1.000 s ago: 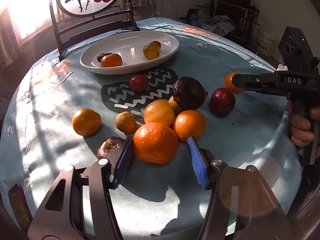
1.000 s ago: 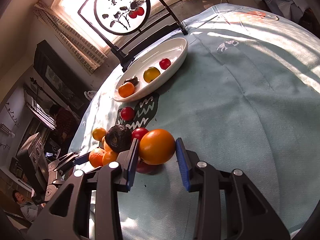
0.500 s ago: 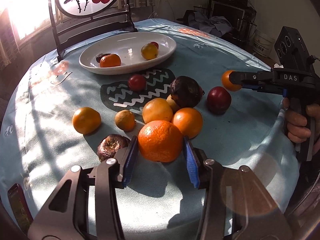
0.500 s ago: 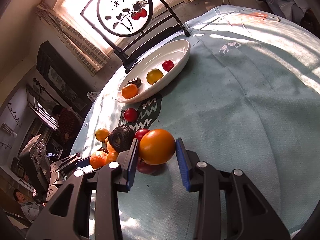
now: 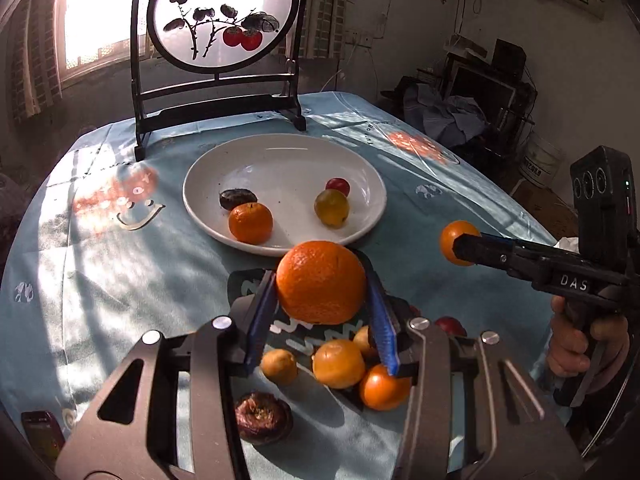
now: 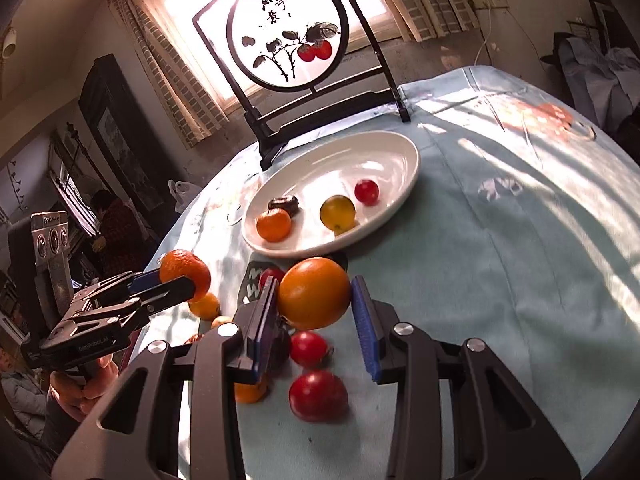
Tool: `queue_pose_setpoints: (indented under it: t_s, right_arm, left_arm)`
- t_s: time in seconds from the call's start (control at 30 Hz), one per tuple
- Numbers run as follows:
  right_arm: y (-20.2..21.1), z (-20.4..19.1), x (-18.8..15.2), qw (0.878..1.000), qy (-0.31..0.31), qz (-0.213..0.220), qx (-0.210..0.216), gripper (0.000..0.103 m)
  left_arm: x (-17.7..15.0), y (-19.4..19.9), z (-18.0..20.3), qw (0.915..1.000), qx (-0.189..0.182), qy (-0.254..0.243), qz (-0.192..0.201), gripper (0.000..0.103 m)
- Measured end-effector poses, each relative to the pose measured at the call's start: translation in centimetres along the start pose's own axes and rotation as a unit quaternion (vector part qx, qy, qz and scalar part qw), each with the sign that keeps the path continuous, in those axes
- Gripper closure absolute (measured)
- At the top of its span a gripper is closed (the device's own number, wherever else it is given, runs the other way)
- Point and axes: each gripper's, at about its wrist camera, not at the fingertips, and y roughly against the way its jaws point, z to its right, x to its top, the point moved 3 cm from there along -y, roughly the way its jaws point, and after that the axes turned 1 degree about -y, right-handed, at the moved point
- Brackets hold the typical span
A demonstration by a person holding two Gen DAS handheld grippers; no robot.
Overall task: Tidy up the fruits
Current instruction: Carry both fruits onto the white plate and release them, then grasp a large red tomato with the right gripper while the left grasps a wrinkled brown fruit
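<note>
My left gripper (image 5: 321,300) is shut on a large rough orange (image 5: 321,282) and holds it above the table, just short of the white plate (image 5: 372,192). My right gripper (image 6: 316,300) is shut on a smooth orange (image 6: 314,293), also lifted, near the plate's (image 6: 408,184) front rim. The plate holds a tangerine (image 5: 250,223), a dark wrinkled fruit (image 5: 236,199), a yellow-green fruit (image 5: 331,208) and a small red fruit (image 5: 338,186). Several loose fruits (image 5: 338,363) lie on the cloth under my left gripper; red fruits (image 6: 318,395) lie under my right one.
A round table with a light blue cloth (image 5: 120,264). A black-framed round painted screen (image 5: 224,16) stands behind the plate. A dark wrinkled fruit (image 5: 262,422) lies near the front edge. A phone (image 5: 42,436) lies at the left front. Cluttered furniture (image 5: 480,92) stands beyond the table.
My left gripper closed on the large orange and lifted it off the table toward the plate. My right gripper, holding its orange, also rose and moved closer to the plate.
</note>
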Motion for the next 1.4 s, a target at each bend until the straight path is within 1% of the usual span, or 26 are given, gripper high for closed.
queue_pose_setpoints:
  t_s: [0.13,0.2,0.33,0.43,0.5,0.53,0.57,0.6,0.63,0.67,0.73,0.8,0.9,0.93,0.97,1.07,1.17,1.2,1.27,1.3,1.33,1.4]
  right_arm:
    - [-3.8,0.2,3.4,1.0,0.006,-0.007,-0.016,0.066]
    - [-5.5,0.4,4.6,1.0,0.012,-0.011,-0.025,0.066]
    - [-8.5,1.8,6.1,0.999,0.006,-0.024,-0.039,0.066]
    - [-9.9,2.6,6.7,0.999,0.006,-0.032,-0.041,0.065]
    - [-10.5,2.7,6.9,0.998,0.012,-0.036,-0.046,0.064]
    - [-10.7,2.8,6.9,0.998,0.013,-0.038,-0.046,0.058]
    - [-10.6,2.7,6.9,0.998,0.015,-0.037,-0.049,0.052]
    - [-10.4,2.6,6.9,0.998,0.019,-0.032,-0.053,0.048]
    - [-10.0,2.5,6.9,0.998,0.022,-0.024,-0.054,0.041]
    - [-9.5,2.3,6.9,0.998,0.024,-0.016,-0.055,0.035]
    - [-8.2,1.8,7.0,0.998,0.029,-0.004,-0.052,0.035]
    - [-6.6,1.2,6.8,0.998,0.029,0.005,-0.047,0.034]
    - [-3.8,0.1,5.9,0.998,0.035,0.027,-0.047,0.032]
    - [-3.0,-0.4,5.2,0.997,0.043,0.031,-0.05,0.022]
    - [-2.2,-0.8,4.4,0.997,0.049,0.029,-0.052,0.008]
    - [0.1,-1.9,1.4,0.997,0.065,0.022,-0.044,0.008]
    - [2.3,-2.6,-1.6,0.997,0.067,0.028,-0.033,0.008]
    - [2.9,-2.8,-2.5,0.996,0.069,0.029,-0.039,0.008]
    - [3.4,-2.9,-3.9,0.995,0.072,0.026,-0.069,0.008]
    - [3.5,-3.0,-4.6,0.995,0.071,0.017,-0.069,0.008]
    - [3.4,-3.0,-5.0,0.996,0.067,0.005,-0.059,0.008]
    - [3.3,-2.7,-5.8,0.997,0.053,-0.007,-0.053,0.008]
  left_arm:
    - [3.6,-4.2,-0.9,0.9994,0.027,0.008,-0.023,0.057]
    - [4.8,-6.3,-1.4,0.9987,0.031,0.013,-0.038,0.057]
    - [6.1,-9.4,-2.5,0.997,0.038,0.024,-0.063,0.057]
    - [6.5,-10.6,-3.1,0.9963,0.039,0.027,-0.072,0.057]
    - [6.6,-11.1,-3.3,0.9955,0.045,0.026,-0.079,0.056]
    - [6.7,-11.2,-3.2,0.9953,0.049,0.024,-0.08,0.044]
    - [6.8,-10.9,-3.1,0.9956,0.055,0.021,-0.073,0.034]
    - [7.1,-10.2,-3.0,0.9961,0.065,0.017,-0.057,0.021]
    - [7.4,-9.4,-2.9,0.9965,0.073,0.013,-0.039,0.018]
    - [7.6,-8.5,-2.7,0.9967,0.076,0.011,-0.026,0.017]
    - [7.6,-6.2,-2.8,0.9972,0.073,0.018,-0.007,0.011]
    - [6.9,-3.8,-3.0,0.9971,0.065,0.039,0.008,0.006]
    - [4.9,-0.4,-3.2,0.9957,0.069,0.06,0.018,0.006]
    - [4.1,0.7,-3.3,0.9947,0.079,0.063,0.02,0.006]
    - [3.2,1.7,-3.4,0.9935,0.089,0.067,0.023,0.006]
    - [0.0,4.2,-3.7,0.9903,0.112,0.078,0.025,0.004]
    - [-3.5,5.6,-3.8,0.9864,0.135,0.093,0.013,0.004]
    - [-4.5,5.8,-3.8,0.986,0.133,0.1,0.008,0.004]
    - [-6.3,6.0,-3.8,0.9856,0.125,0.114,-0.003,0.004]
    - [-7.1,5.9,-3.7,0.9856,0.12,0.119,-0.008,0.004]
    - [-7.8,5.8,-3.7,0.9858,0.115,0.122,-0.013,0.004]
    - [-8.9,5.3,-3.6,0.9851,0.115,0.127,-0.023,0.004]
